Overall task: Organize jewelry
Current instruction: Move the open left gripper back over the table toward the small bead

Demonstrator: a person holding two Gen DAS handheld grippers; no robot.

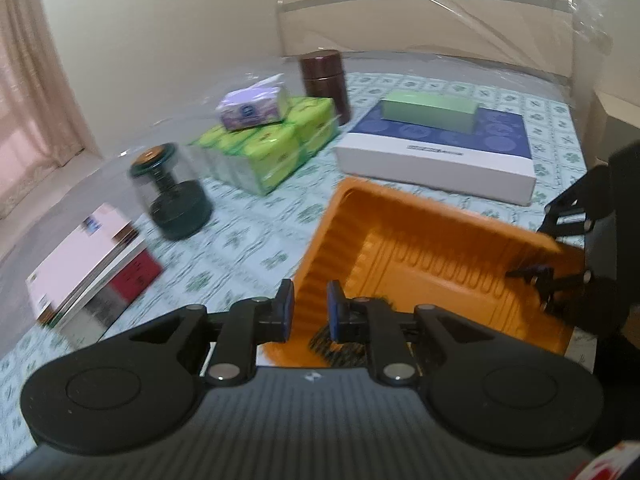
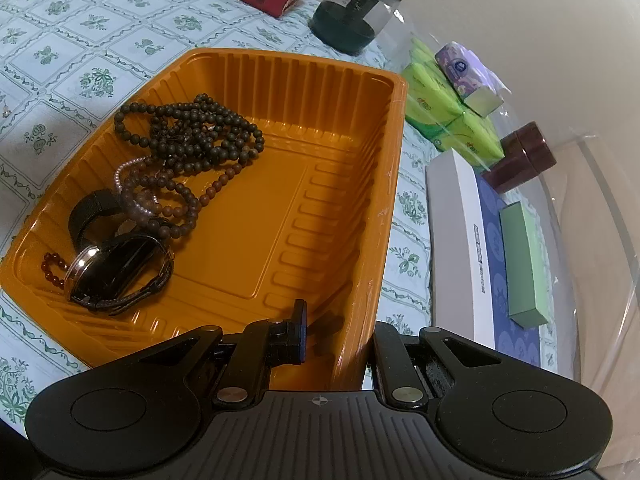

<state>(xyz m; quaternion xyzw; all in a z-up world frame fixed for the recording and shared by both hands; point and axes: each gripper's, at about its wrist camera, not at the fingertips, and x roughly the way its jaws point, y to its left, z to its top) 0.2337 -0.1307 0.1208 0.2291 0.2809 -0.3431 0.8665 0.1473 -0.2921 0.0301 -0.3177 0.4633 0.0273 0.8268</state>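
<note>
Right gripper (image 2: 334, 330) pinches the wall of the ribbed orange plastic tray (image 2: 304, 80); left gripper (image 1: 310, 308) holds nothing.

The right fingers are nearly closed astride the tray's near wall. The left fingers (image 1: 285, 300) stand slightly apart over its rim, gripping nothing. Beyond the right fingers, dark wooden bead strands (image 2: 192, 132) and a black wristwatch (image 2: 116, 272) lie heaped at the tray's far-left end; tilting the thin wall could, I'd guess, slide them. Past that, the green-patterned tablecloth (image 2: 60, 32) covers the bench, then green tissue packs (image 1: 276, 144), a brown jar (image 1: 324, 80) and a pale wall.
</note>
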